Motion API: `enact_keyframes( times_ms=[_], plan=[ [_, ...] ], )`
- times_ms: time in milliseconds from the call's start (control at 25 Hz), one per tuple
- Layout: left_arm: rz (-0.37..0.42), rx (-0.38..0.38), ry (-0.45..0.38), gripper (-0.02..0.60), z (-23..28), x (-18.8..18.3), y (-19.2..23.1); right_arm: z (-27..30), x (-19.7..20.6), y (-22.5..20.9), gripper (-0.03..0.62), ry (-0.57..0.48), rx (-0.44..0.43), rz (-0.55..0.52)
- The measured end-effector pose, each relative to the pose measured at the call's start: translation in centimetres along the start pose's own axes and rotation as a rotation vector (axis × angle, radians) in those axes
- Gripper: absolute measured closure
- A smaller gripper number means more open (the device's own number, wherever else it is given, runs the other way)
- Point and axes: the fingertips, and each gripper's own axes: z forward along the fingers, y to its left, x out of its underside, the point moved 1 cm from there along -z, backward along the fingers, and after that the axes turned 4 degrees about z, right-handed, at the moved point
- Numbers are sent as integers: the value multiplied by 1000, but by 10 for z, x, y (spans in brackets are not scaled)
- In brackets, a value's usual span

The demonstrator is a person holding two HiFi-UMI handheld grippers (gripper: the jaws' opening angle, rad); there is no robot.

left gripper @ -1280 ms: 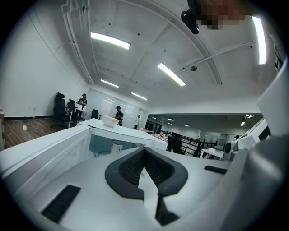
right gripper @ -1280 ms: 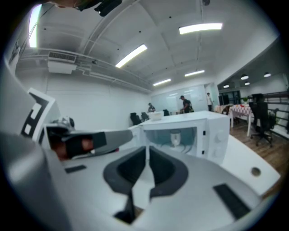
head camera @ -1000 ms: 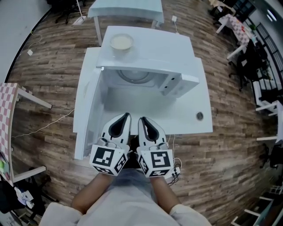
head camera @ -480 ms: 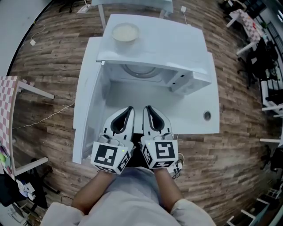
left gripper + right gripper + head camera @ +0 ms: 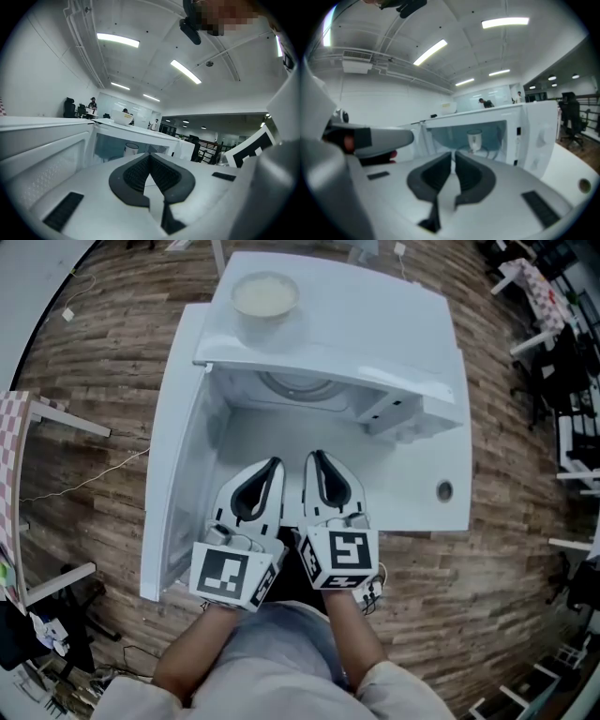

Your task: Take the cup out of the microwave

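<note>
A white cup (image 5: 131, 149) stands upright inside the open microwave (image 5: 356, 324); it also shows as the cup (image 5: 474, 139) on the turntable. From the head view the microwave's top hides the cup. The door (image 5: 173, 446) is swung out to the left. My left gripper (image 5: 272, 465) and right gripper (image 5: 317, 457) lie side by side over the table in front of the cavity, well short of the cup. The left gripper (image 5: 150, 154) and right gripper (image 5: 453, 153) are both shut with nothing between their pads.
A cream bowl (image 5: 265, 294) sits on top of the microwave. The white table (image 5: 412, 498) has a cable hole (image 5: 444, 490) at its right. Wooden floor surrounds it, with a checkered table (image 5: 11, 456) at the left and chairs (image 5: 572, 427) at the right.
Both grippers have advanced a little toward the microwave's opening, still side by side and shut. The microwave now looks larger and closer in the head view.
</note>
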Motion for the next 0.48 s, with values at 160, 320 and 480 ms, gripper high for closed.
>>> enact_keyframes(
  times_ms=[160,320,480],
  plan=[
    [24,-7,-12,572,5,7,7,11,4,-5,568,-18,16,-4],
    [14,-6,-19,572,9,15,11,21,5,-9,568,-49,34,-17],
    [44,4,-28,572,15,26,12,30,9,-18,568,-65,52,-21]
  ],
)
